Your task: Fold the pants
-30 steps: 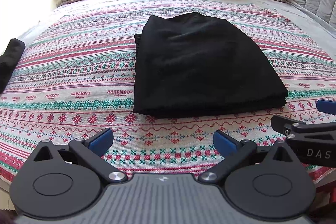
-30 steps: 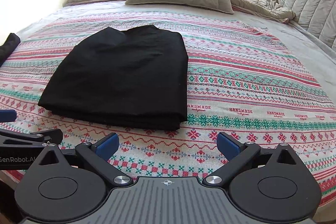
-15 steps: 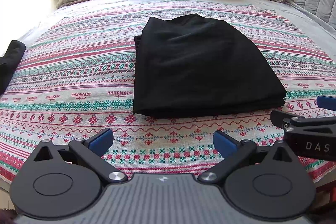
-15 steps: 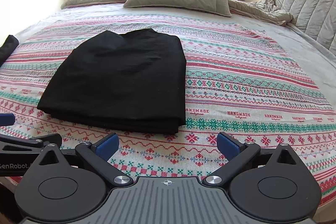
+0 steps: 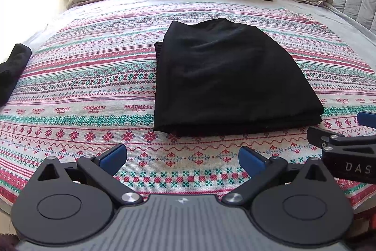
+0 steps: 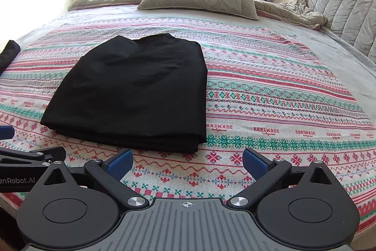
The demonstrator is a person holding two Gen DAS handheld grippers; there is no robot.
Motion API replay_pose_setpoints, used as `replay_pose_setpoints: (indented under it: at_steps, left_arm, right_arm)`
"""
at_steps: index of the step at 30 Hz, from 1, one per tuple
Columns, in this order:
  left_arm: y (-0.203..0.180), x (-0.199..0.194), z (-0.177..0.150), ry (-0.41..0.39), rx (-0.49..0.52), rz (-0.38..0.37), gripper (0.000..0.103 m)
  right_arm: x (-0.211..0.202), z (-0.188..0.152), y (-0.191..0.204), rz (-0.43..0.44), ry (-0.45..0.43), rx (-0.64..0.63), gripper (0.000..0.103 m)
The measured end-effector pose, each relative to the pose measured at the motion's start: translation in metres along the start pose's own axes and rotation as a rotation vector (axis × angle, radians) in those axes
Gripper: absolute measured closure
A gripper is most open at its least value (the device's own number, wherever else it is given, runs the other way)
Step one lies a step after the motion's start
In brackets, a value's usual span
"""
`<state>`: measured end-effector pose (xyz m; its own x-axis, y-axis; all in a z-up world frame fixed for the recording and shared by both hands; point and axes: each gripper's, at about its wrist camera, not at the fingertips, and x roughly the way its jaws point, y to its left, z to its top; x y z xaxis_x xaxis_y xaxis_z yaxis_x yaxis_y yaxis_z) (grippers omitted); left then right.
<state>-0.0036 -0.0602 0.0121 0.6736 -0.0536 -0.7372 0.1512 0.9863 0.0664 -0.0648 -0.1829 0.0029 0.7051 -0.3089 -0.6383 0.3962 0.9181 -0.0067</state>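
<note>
**Folded pants on the bed, both tongs empty**

While both tongs hang spread and empty above the near edge of the bed (image 5: 58, 77), the black pants (image 5: 225, 79) lie folded into a layered rectangle on the patterned blanket. Left tongs (image 5: 182, 155) and right tongs (image 6: 188, 160) touch nothing. Folding looks finished; any next move would only be smoothing the stack.
</note>
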Motion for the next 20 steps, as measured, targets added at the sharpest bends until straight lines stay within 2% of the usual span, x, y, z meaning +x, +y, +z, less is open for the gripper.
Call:
replay_pose_setpoints:
  at_steps: [20]
  left_arm:
    - [0.005,0.012,0.001,0.034,-0.018,0.002,0.000]
  right_arm:
    - [0.012,0.003,-0.002,0.002,0.005,0.019,0.002]
